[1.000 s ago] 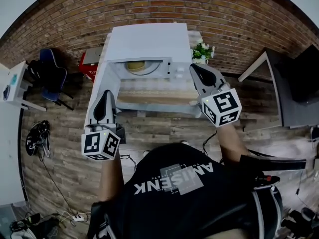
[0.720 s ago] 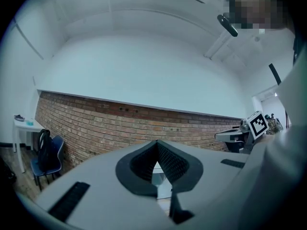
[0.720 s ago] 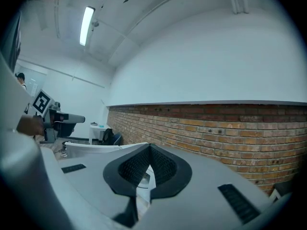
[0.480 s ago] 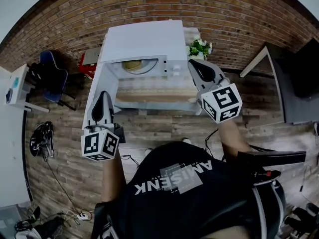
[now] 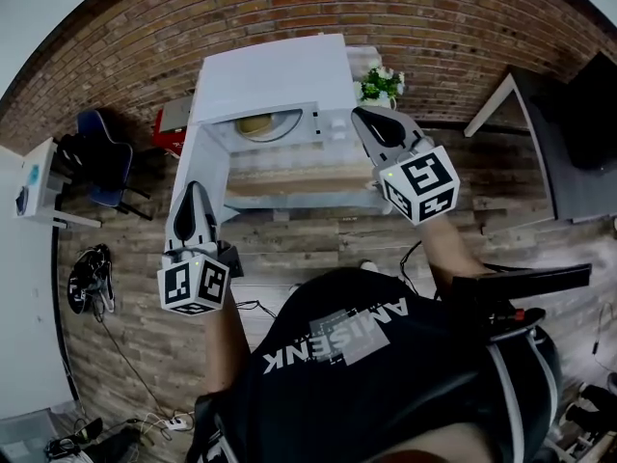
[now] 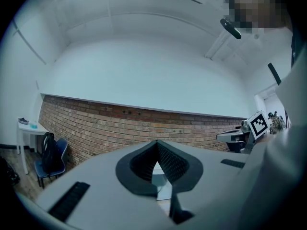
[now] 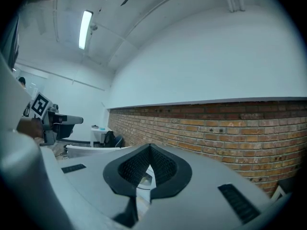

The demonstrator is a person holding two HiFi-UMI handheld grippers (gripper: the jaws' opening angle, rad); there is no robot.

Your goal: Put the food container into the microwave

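Head view: container (image 5: 257, 125) well beyond jaws

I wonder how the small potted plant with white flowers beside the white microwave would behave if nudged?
The small potted plant is little beside the white microwave, so probably light and easily tipped. Its sprigs would likely flex. Its pot hardly shows, so stability is unclear.

Brick wall (image 5: 145, 46), wood-plank floor (image 5: 308, 244), blue chair (image 5: 101, 157)

Black printed T-shirt (image 5: 386, 384); grey left tongs (image 5: 193, 191); grey right tongs (image 5: 365, 118), black-padded.
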